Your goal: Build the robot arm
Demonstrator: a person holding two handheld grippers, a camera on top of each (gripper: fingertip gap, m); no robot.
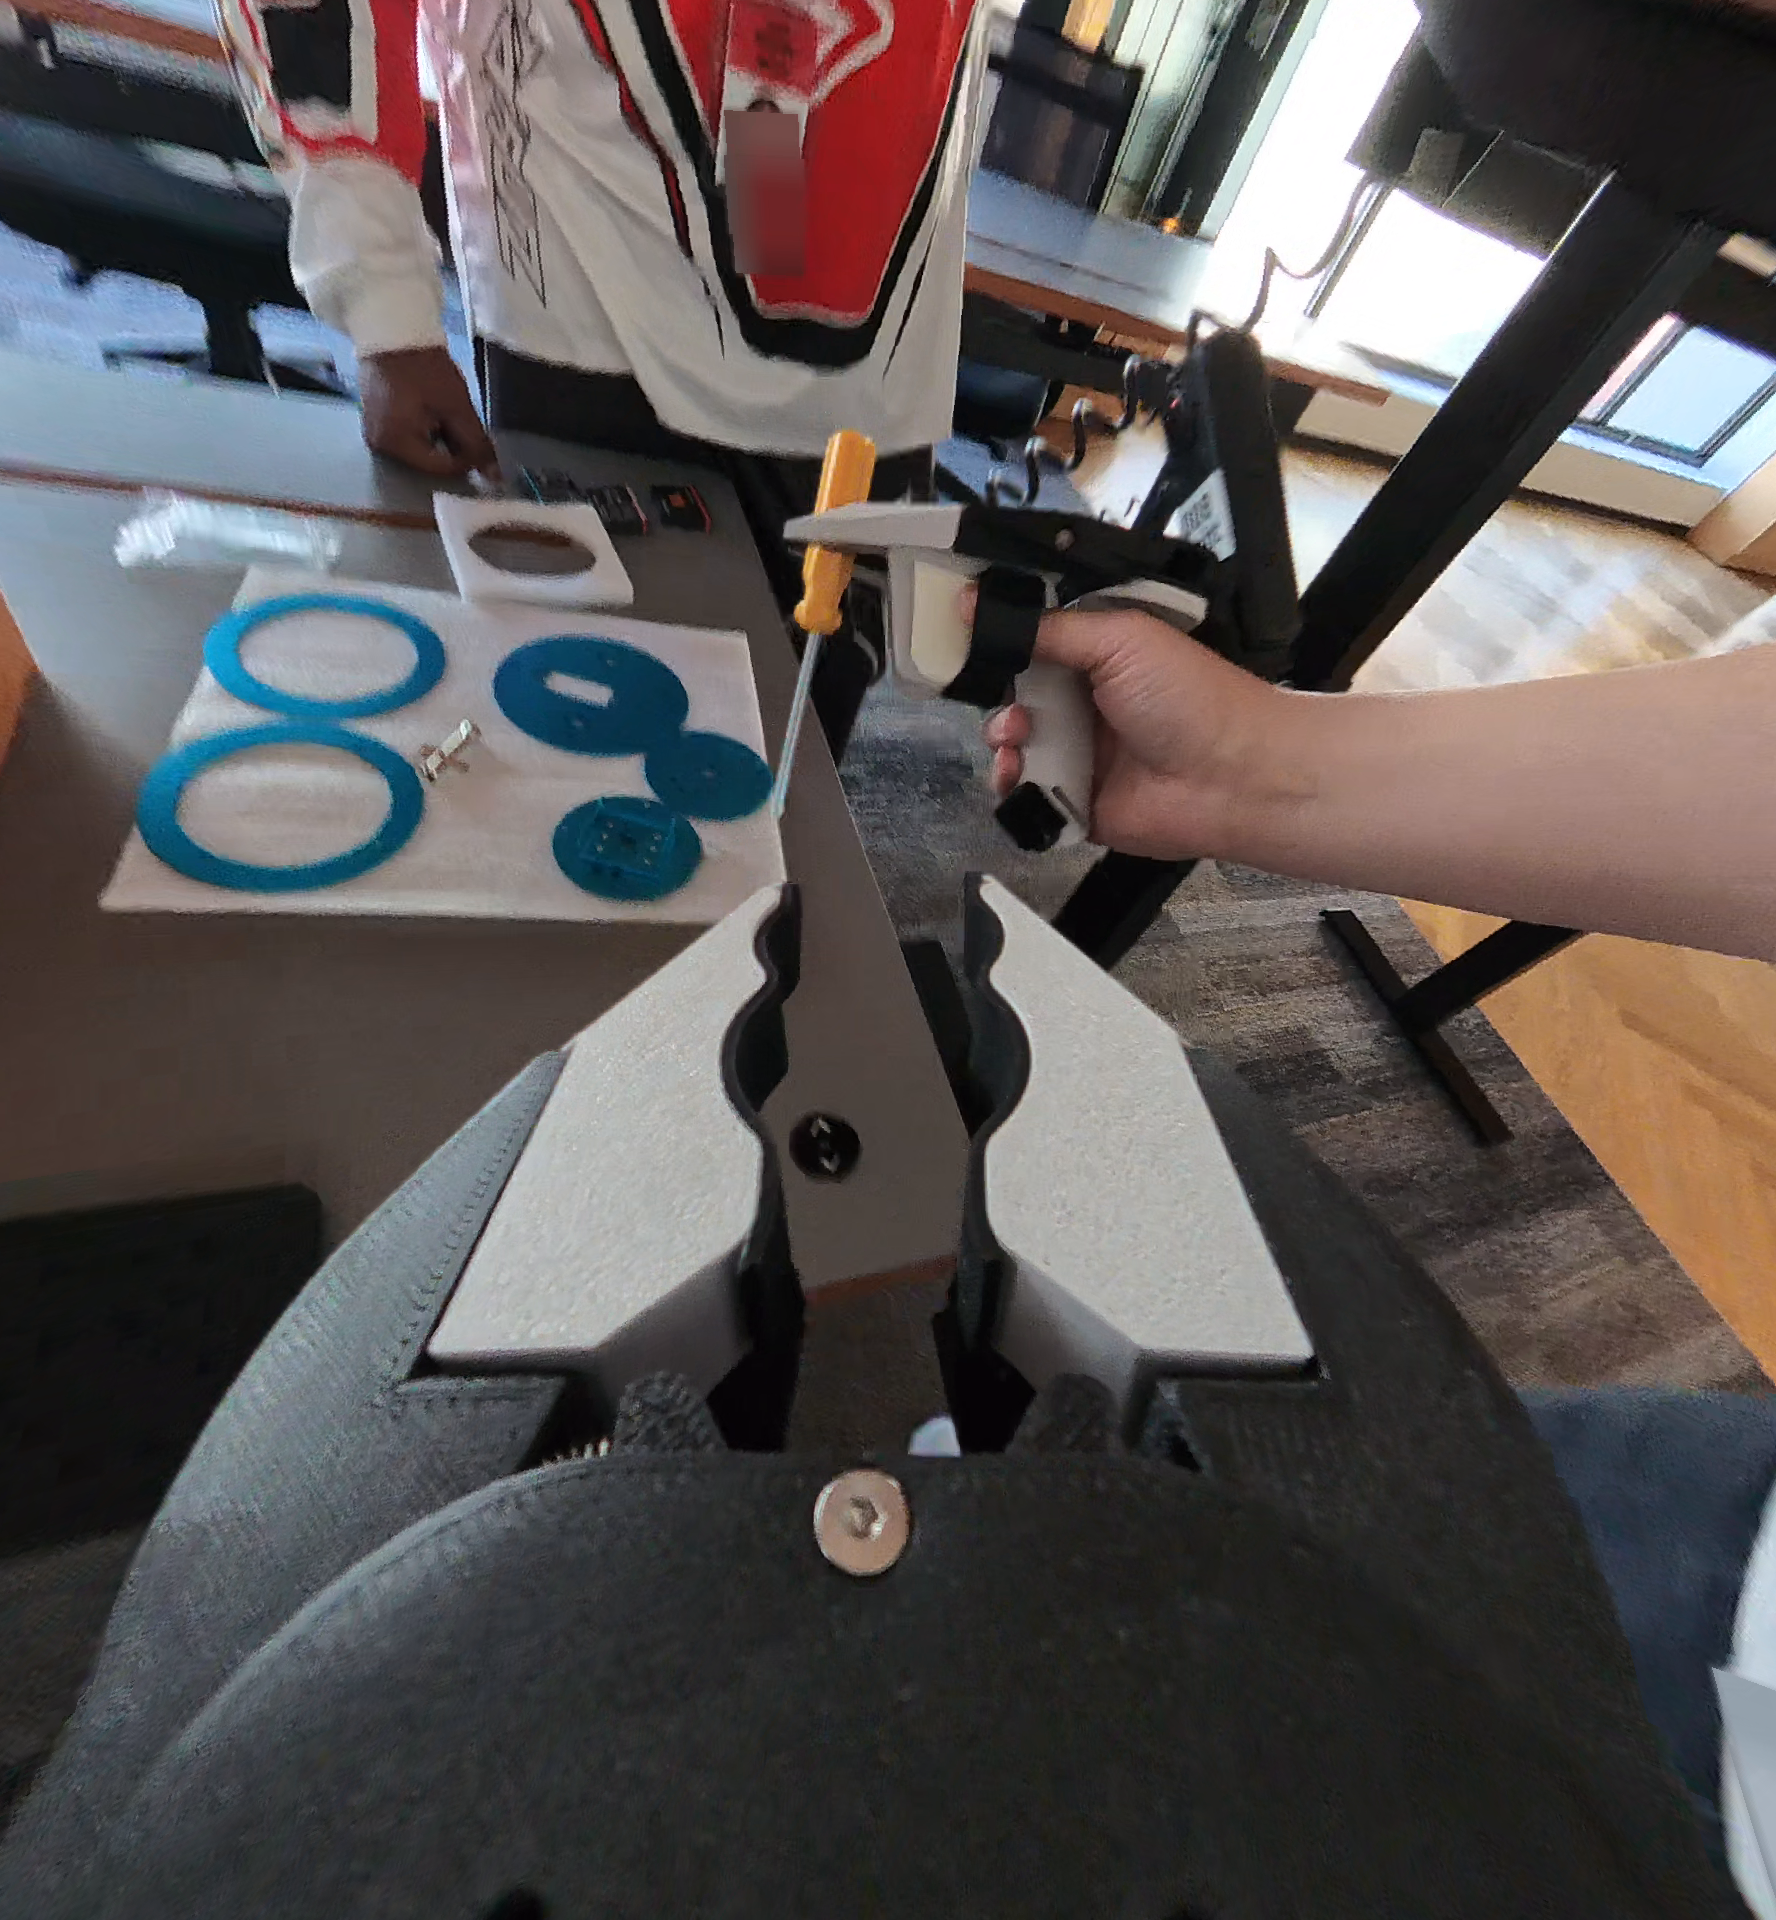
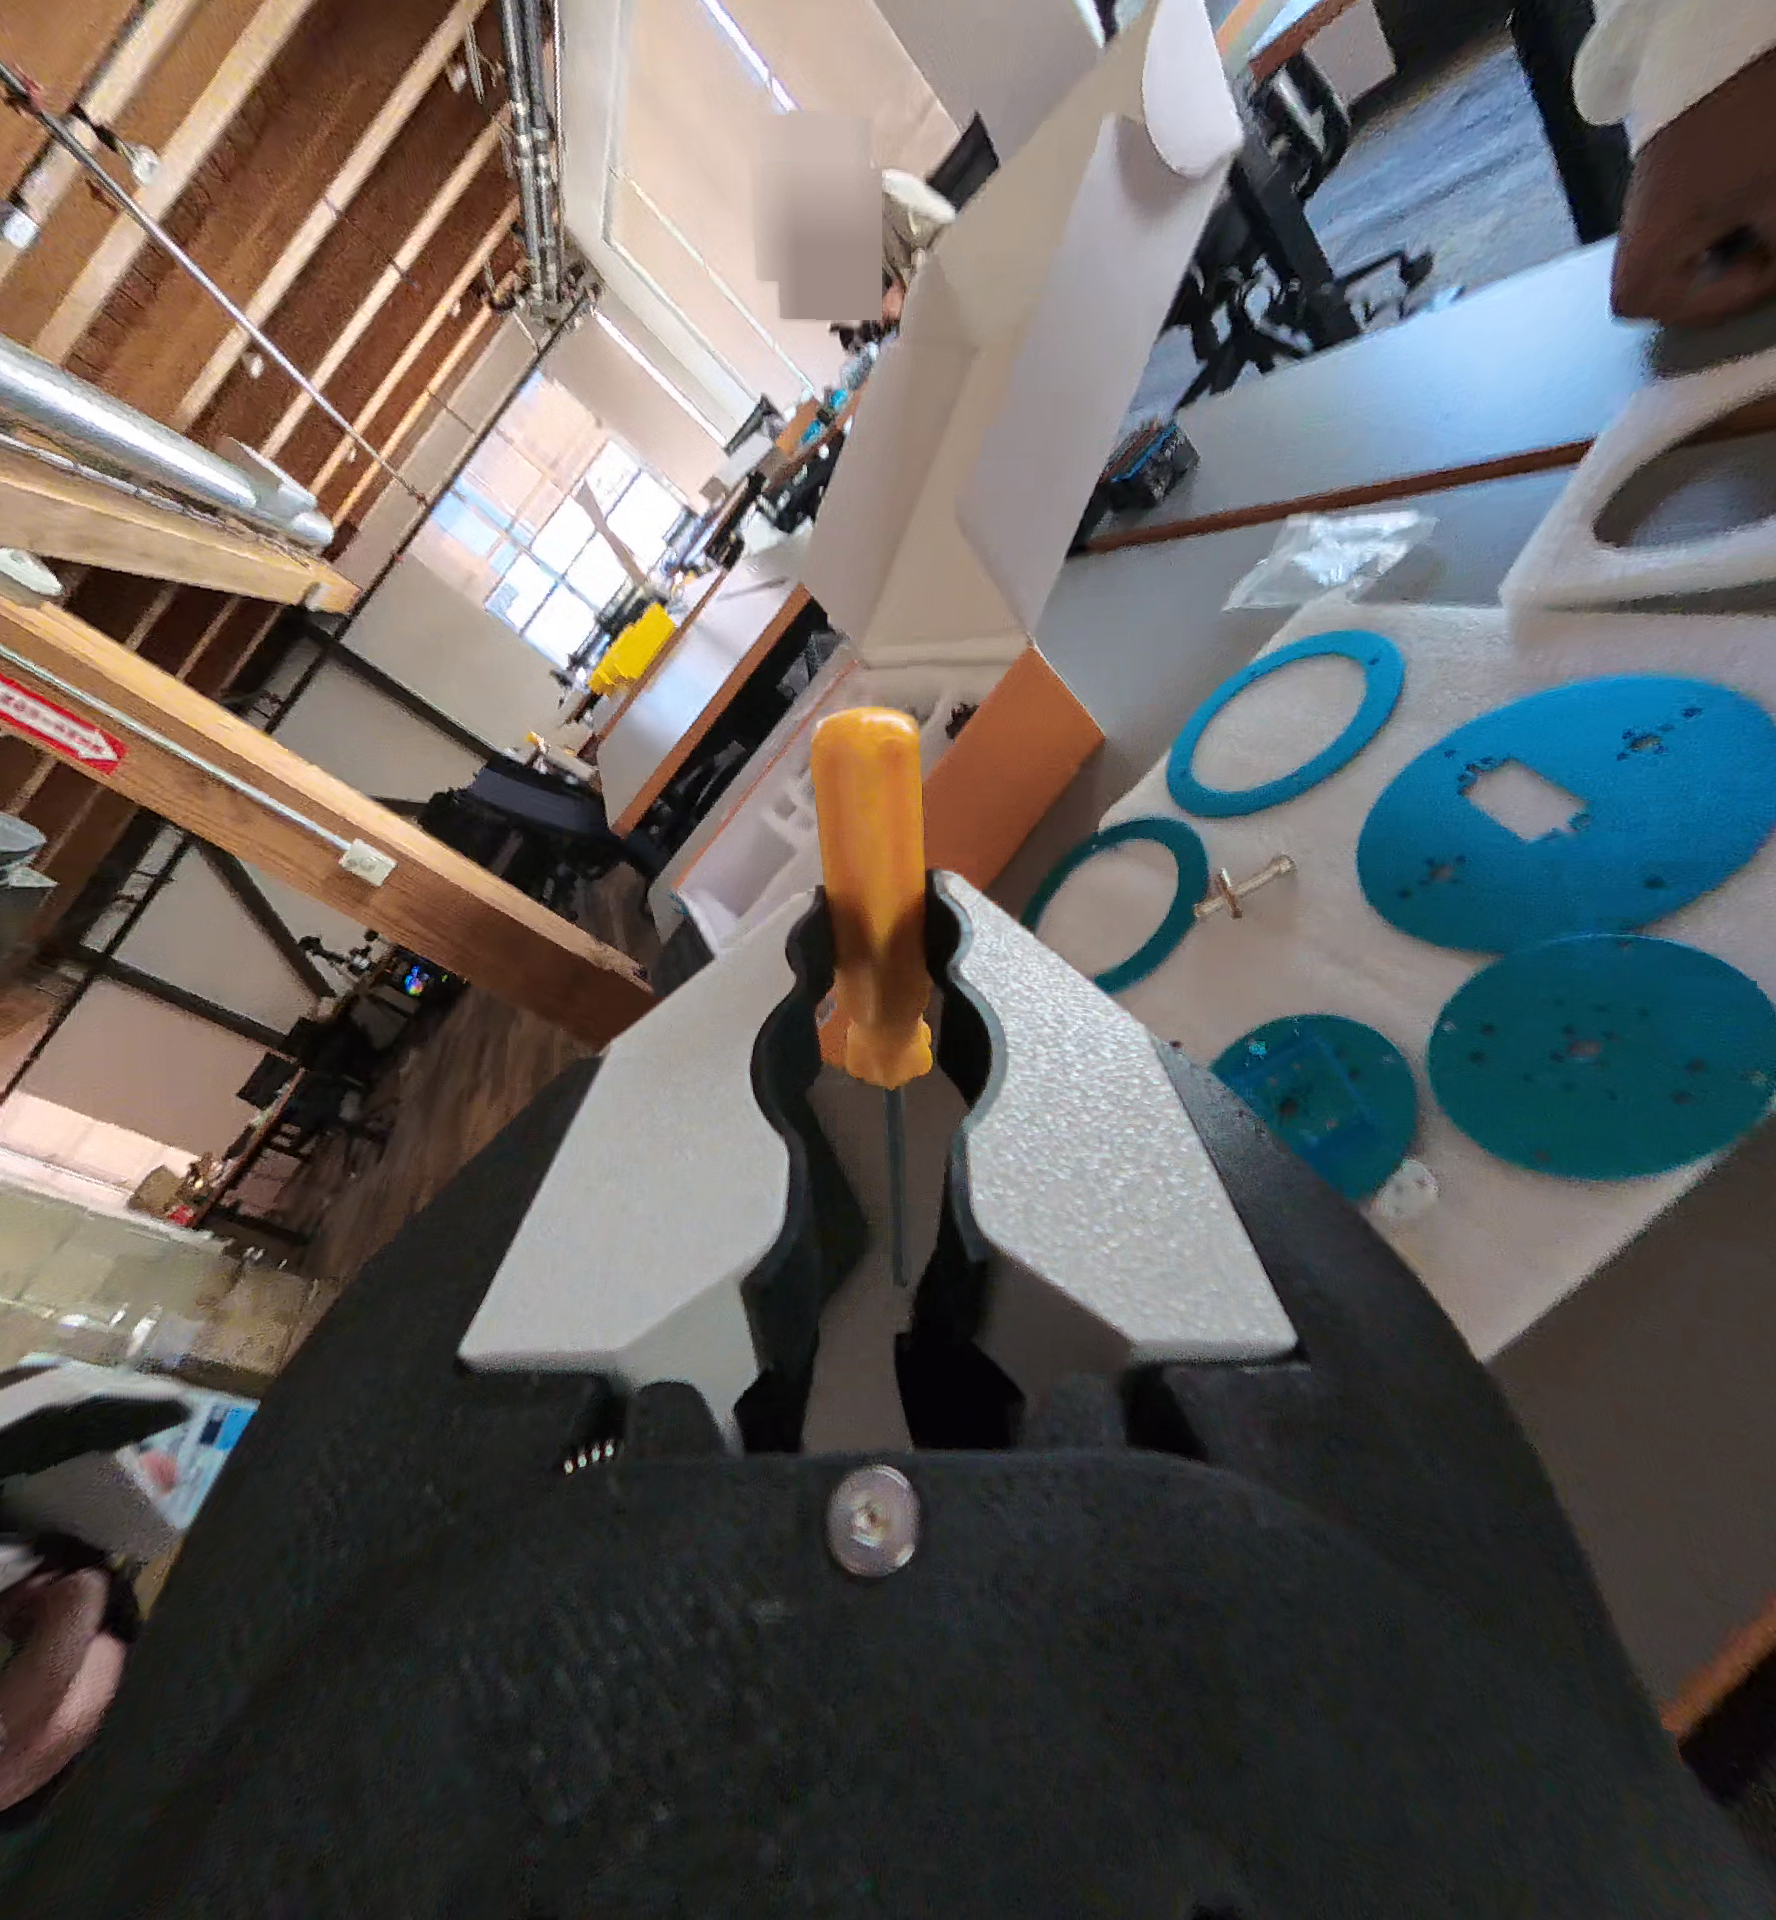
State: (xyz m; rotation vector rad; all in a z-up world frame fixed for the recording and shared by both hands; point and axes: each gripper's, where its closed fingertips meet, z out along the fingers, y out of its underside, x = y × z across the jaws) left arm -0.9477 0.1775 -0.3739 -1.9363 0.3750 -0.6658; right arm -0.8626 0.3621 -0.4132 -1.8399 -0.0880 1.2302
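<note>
My right gripper (image 2: 871, 914) is shut on the orange handle of a screwdriver (image 2: 868, 883), whose thin metal shaft runs back between the fingers. In the left wrist view that gripper (image 1: 822, 525) is held by a hand above the table's right edge, with the screwdriver (image 1: 834, 530) pointing down and left toward the blue parts. My left gripper (image 1: 876, 904) is open and empty, held low over the grey table's (image 1: 240, 1039) near corner. Blue rings (image 1: 281, 805) and blue discs (image 1: 590, 694) lie on a white foam sheet (image 1: 468, 862).
A person in a red and white shirt (image 1: 655, 208) stands at the far side with a hand (image 1: 427, 416) on the table. A white foam block with a round hole (image 1: 531, 551), a small metal bolt (image 1: 444, 748), a plastic bag (image 1: 219, 540) and an open white box (image 2: 1019, 364) are nearby. Left tips to right tips: about 20 centimetres.
</note>
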